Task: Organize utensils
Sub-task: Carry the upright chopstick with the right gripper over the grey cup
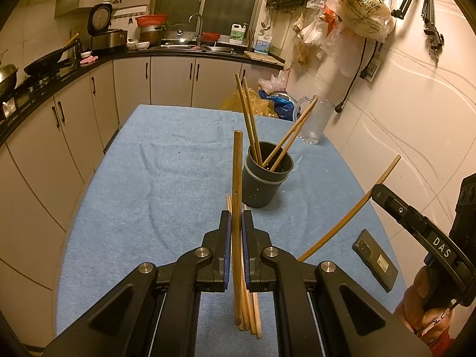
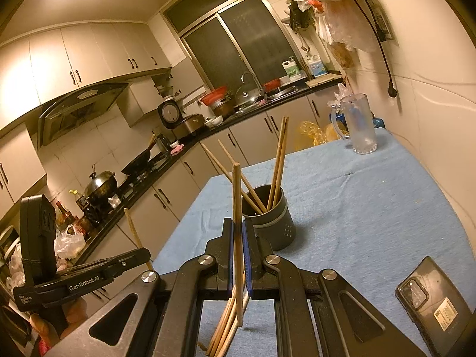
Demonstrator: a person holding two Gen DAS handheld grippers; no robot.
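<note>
Chopsticks: four stand in the holder (image 1: 263, 180); each tool, left (image 1: 236, 223) and right (image 2: 237, 232), pinches one chopstick; several loose chopsticks (image 1: 250, 312) remain on the table (image 1: 148, 178).

My left claw (image 1: 236, 223) is black with blue pads, and so is my right claw (image 2: 237, 232). The chopsticks (image 1: 238, 196) are plain brown wood. The holder cup (image 1: 263, 178) is dark grey with a paler grey band. The counter's cloth (image 1: 166, 178) is light blue. The phone (image 2: 431, 303) is black.
</note>
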